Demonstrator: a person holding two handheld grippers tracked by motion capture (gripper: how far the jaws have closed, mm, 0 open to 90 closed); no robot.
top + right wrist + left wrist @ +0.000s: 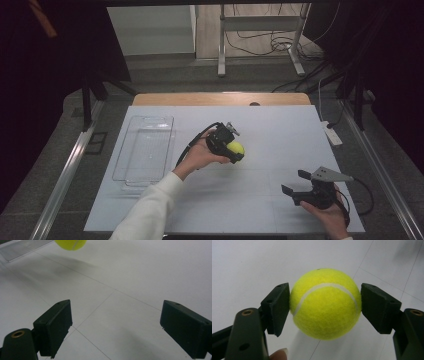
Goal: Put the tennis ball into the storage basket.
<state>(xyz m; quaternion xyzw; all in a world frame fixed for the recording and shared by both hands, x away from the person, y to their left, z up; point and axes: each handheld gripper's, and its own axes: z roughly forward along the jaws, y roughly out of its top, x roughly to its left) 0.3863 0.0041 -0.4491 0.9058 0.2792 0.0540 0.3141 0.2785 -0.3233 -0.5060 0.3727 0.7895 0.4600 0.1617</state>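
A yellow tennis ball [325,303] sits squeezed between the two black pads of my left gripper [325,306], held clear of the white table. From above, the left gripper [235,150] and the tennis ball [236,148] hang over the middle of the table, a white-sleeved arm behind them. My right gripper [295,181] rests near the front right corner with its jaws wide apart and nothing between them. In the right gripper view the gripper [115,330] faces bare table, and the tennis ball [70,244] shows at the top edge.
A clear plastic tray [145,147] lies on the left of the white table [280,130]. A white power strip [332,134] sits at the table's right edge. Metal rails run along both sides of the table.
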